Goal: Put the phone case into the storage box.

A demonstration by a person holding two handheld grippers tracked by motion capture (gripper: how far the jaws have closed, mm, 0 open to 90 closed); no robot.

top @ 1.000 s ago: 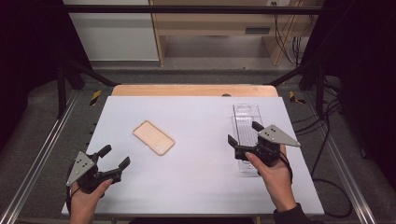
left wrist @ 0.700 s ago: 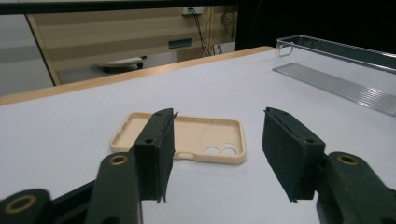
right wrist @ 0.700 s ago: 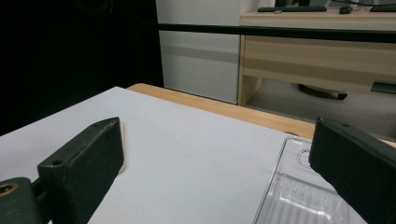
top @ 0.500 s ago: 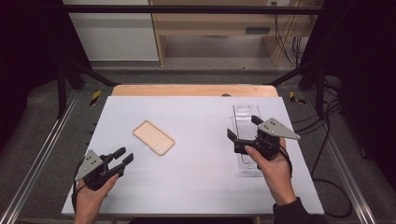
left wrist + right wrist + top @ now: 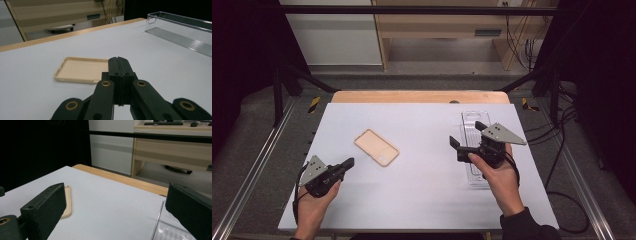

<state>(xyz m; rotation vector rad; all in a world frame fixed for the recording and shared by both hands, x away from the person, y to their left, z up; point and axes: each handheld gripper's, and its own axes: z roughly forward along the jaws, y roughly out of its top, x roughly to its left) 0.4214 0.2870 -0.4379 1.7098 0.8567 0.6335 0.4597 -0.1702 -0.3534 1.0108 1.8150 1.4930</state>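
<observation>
The beige phone case [image 5: 376,147] lies flat left of the bench's middle, its long axis slanting toward the near right – just ahead of the left claw [image 5: 349,163], whose jaws have just pressed together on nothing, while the right claw [image 5: 467,134] stands spread over the clear tray [image 5: 473,120] near the right edge.

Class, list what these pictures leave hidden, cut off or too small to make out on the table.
- Clear plastic tray: its near part in the high view is covered by the right claw and hand.
- Beige phone case: largely hidden behind that claw's jaw in the right gripper view.
- Same case, left gripper view: its near corner sits behind the shut left claw.
</observation>
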